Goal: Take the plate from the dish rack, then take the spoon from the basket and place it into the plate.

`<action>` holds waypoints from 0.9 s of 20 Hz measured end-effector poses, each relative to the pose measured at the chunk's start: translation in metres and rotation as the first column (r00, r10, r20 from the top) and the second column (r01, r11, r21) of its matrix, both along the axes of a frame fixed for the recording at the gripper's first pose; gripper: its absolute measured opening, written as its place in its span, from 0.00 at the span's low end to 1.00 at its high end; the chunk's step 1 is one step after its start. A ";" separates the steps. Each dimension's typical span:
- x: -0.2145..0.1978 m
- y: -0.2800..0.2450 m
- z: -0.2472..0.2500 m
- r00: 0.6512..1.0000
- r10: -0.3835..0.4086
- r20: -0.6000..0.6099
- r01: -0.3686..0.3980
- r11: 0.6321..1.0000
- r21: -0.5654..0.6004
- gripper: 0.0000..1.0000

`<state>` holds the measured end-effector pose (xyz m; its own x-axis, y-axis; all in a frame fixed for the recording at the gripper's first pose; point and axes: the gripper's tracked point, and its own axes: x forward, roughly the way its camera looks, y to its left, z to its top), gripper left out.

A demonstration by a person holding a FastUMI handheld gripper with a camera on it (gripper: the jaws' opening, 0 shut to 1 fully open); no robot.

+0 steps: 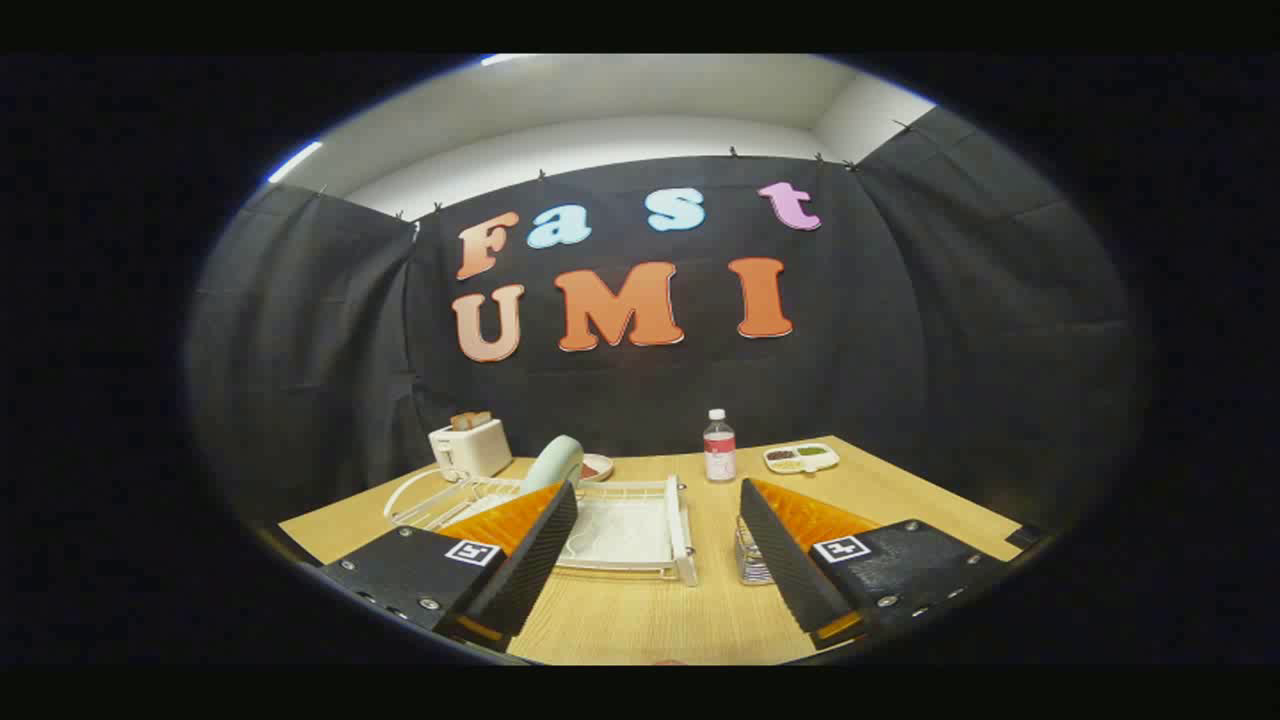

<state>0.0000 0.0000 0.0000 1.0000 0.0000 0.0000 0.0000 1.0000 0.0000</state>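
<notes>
Gripper [658, 560] wide open, nothing held, fingers spread apart above the near part of the table [640, 620]. Dish rack [600, 525], white wire with a white tray, sits on the table's left half; its near right corner shows in the gap between the fingers, the left finger covers part of it. Plate [553, 465], pale green, stands on edge in the rack, just beyond the left fingertip. Basket [752, 560], small wire one, sits just right of the rack, partly hidden by the right finger; spoon not discernible in it. Toaster [470, 448] with bread in the slots at the far left corner. Small red dish [596, 466] behind the plate, near the far edge. Bottle [719, 447] upright at the middle of the far edge. White divided tray [800, 458] with dark and green food near the far right corner, right of the bottle.
</notes>
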 end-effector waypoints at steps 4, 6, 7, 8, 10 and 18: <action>0.000 0.001 -0.004 1.000 -0.004 0.011 0.005 0.999 -0.042 0.98; 0.000 -0.001 -0.005 1.000 -0.012 0.011 0.013 0.999 -0.048 0.98; 0.001 -0.001 -0.006 1.000 -0.015 0.012 0.016 0.999 -0.050 0.98; 0.001 -0.001 -0.005 1.000 -0.018 0.012 0.018 0.999 -0.052 0.98; 0.002 0.001 -0.006 1.000 -0.016 0.011 0.017 0.999 -0.051 0.98; 0.015 0.016 -0.009 1.000 0.005 -0.022 -0.005 1.000 -0.030 0.98</action>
